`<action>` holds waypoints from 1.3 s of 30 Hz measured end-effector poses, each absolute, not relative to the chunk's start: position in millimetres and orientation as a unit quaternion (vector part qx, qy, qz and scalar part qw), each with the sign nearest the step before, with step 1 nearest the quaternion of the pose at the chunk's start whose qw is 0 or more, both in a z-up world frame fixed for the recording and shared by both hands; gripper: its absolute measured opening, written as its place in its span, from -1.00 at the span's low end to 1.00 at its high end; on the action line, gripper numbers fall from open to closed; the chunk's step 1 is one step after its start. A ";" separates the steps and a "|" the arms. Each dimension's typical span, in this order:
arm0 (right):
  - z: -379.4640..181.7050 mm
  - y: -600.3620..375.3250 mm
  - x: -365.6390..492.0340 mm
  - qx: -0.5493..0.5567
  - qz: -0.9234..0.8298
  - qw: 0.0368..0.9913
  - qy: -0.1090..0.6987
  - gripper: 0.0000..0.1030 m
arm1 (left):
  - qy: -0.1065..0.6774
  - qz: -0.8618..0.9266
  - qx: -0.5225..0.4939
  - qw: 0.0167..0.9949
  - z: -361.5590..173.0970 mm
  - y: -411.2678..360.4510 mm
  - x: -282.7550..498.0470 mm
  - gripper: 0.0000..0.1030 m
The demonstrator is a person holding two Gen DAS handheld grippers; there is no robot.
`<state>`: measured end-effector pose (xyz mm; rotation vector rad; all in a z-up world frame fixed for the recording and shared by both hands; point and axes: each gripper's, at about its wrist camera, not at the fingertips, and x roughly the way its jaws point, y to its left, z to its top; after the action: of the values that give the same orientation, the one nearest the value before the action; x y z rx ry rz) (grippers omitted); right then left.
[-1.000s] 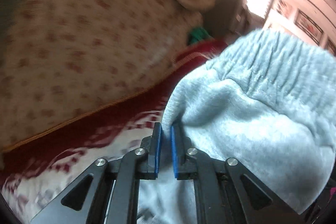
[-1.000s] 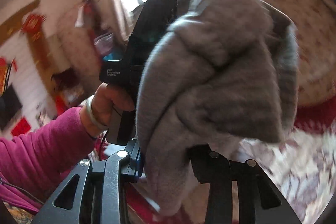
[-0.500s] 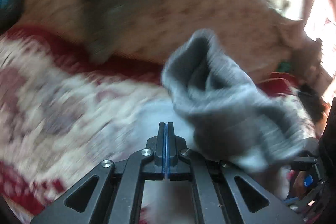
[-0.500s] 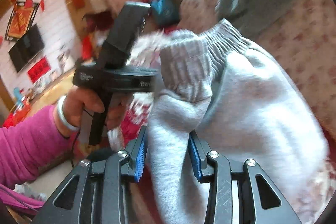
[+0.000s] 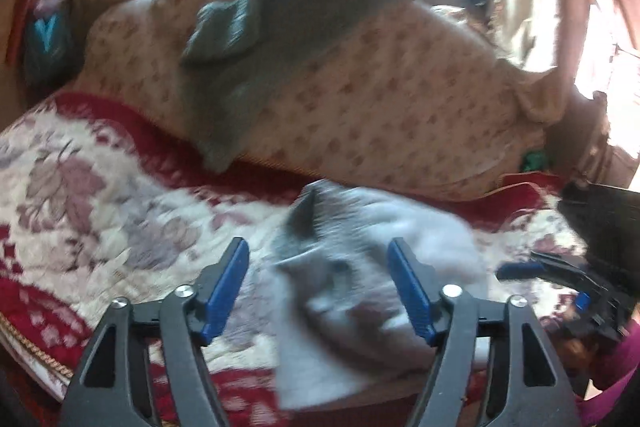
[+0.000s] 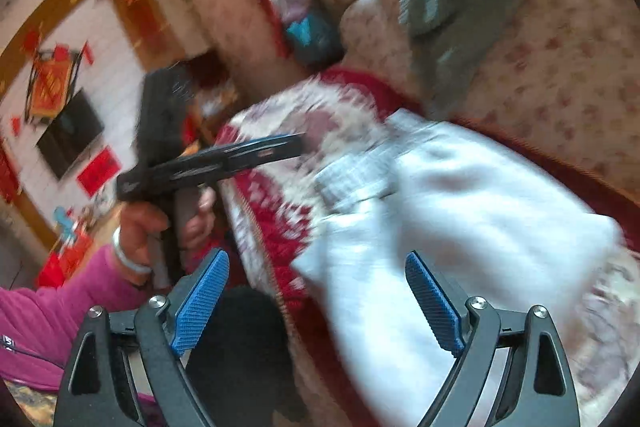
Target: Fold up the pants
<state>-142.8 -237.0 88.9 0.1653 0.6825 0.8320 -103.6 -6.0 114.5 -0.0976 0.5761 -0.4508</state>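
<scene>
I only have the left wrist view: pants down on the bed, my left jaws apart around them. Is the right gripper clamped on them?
Observer: No. The right gripper is open, and its jaws have just been opening. The pants reach in between its pads, but neither pad presses the cloth.
Operator: My picture is blurred. Which end is the waistband?
Observer: The ribbed waistband is at the end nearest the left gripper, whose jaws have also just been opening.
</scene>
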 end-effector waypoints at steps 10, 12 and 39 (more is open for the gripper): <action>75.2 -303.4 -126.2 0.077 0.173 0.920 0.343 0.84 | 0.282 -0.261 -0.001 0.923 107.3 -99.9 -118.2 0.50; 74.2 -310.9 -119.1 0.083 0.162 0.918 0.351 0.84 | 0.297 -0.235 0.018 0.925 90.5 -108.0 -118.7 0.50; 35.6 -288.3 -80.4 0.090 0.107 0.902 0.408 1.00 | 0.325 -0.102 -0.015 0.940 42.1 -91.4 -115.1 0.61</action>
<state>-80.4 -288.3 35.6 0.1854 0.8429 0.2210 -115.1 -91.4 42.1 -0.0309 0.6627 -0.2076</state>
